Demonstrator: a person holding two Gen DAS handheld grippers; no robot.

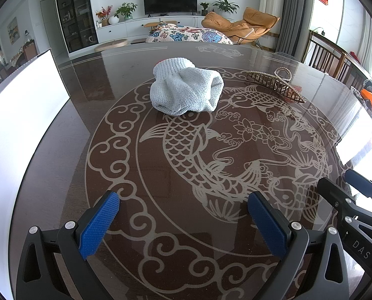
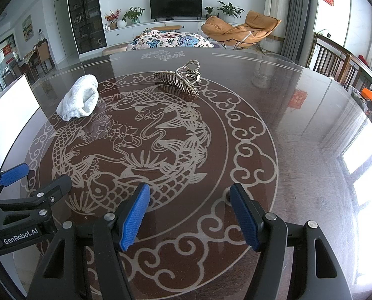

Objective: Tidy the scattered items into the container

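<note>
A rolled pale knitted sock [image 1: 186, 87] lies on the dark fish-patterned table, straight ahead of my left gripper [image 1: 183, 220], which is open and empty. The sock also shows at the left in the right wrist view [image 2: 79, 97]. A gold pearl-trimmed hair claw [image 2: 183, 78] lies on the table ahead of my right gripper [image 2: 189, 215], which is open and empty; in the left wrist view the hair claw [image 1: 278, 83] lies to the right of the sock. A white container wall [image 1: 18, 115] stands at the left table edge, also seen in the right wrist view [image 2: 10, 105].
The round glass-topped table [image 2: 298, 150] stretches to the right. Wooden chairs [image 2: 341, 65] stand at its far right edge. My right gripper's body [image 1: 348, 200] shows at the lower right in the left wrist view; my left gripper's body [image 2: 23, 200] shows at the lower left in the right wrist view.
</note>
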